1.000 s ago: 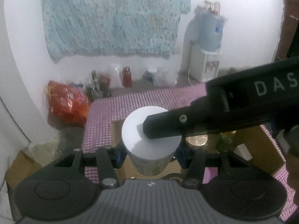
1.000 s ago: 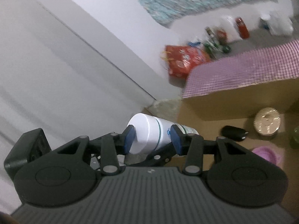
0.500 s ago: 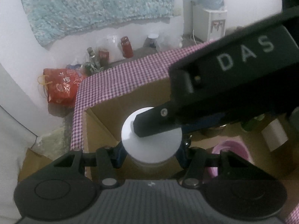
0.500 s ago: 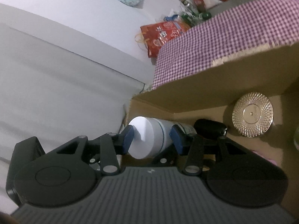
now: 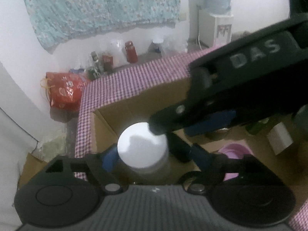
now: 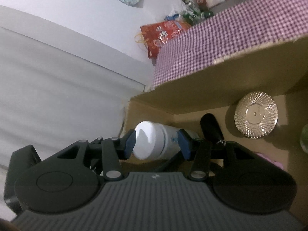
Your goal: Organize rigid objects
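Observation:
A white-lidded jar (image 5: 142,146) stands in the near-left corner of an open cardboard box (image 5: 154,100). My left gripper (image 5: 154,158) has opened; its blue pads stand apart on either side of the jar, the right pad clear of it. My right gripper (image 6: 156,141) reaches in from the right, its blue pads around the same jar (image 6: 152,140), close to its sides. The right gripper's black body (image 5: 240,88) crosses the left wrist view above the jar.
In the box lie a ribbed silver lid (image 6: 256,114), a black object (image 6: 210,125), a pink bowl (image 5: 234,150), a green item (image 6: 305,140) and a white block (image 5: 279,140). A purple checked cloth (image 5: 134,80) covers the table. A red bag (image 5: 63,90) and bottles sit on the floor.
Both grippers lowered the jar into the box corner. My left gripper's pads have spread away from the jar. The right gripper's pads have widened slightly around it.

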Tool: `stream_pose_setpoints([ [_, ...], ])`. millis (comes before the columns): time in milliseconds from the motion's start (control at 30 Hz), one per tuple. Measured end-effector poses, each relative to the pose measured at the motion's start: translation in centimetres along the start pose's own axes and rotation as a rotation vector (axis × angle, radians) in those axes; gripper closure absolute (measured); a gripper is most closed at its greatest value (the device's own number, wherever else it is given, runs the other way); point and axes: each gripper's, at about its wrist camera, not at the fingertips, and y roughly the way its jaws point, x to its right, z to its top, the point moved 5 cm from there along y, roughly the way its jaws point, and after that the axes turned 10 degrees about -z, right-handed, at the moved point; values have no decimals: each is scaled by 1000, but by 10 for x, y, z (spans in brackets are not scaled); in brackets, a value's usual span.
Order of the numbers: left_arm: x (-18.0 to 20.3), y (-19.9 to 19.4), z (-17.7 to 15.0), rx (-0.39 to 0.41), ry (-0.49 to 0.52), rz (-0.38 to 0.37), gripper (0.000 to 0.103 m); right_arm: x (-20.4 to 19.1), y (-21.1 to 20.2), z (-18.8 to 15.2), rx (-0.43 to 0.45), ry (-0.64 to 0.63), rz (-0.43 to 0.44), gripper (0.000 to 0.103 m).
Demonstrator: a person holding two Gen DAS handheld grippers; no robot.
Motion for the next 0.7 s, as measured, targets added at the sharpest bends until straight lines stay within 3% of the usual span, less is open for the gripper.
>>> stream_pose_setpoints([
  [233, 10, -59, -7, 150, -30, -65, 9, -9, -81, -27, 164, -56, 17, 43],
  [367, 18, -94, -21, 230, -52, -125, 1, -15, -134, -61, 294, -123, -10, 28],
  [600, 36, -143, -61, 331, -98, -141, 0, -16, -198, -135, 529, -240, -178, 7],
  [700, 40, -156, -77, 367, -115, -86, 0, -6, -210, -169, 613, -273, -283, 1],
])
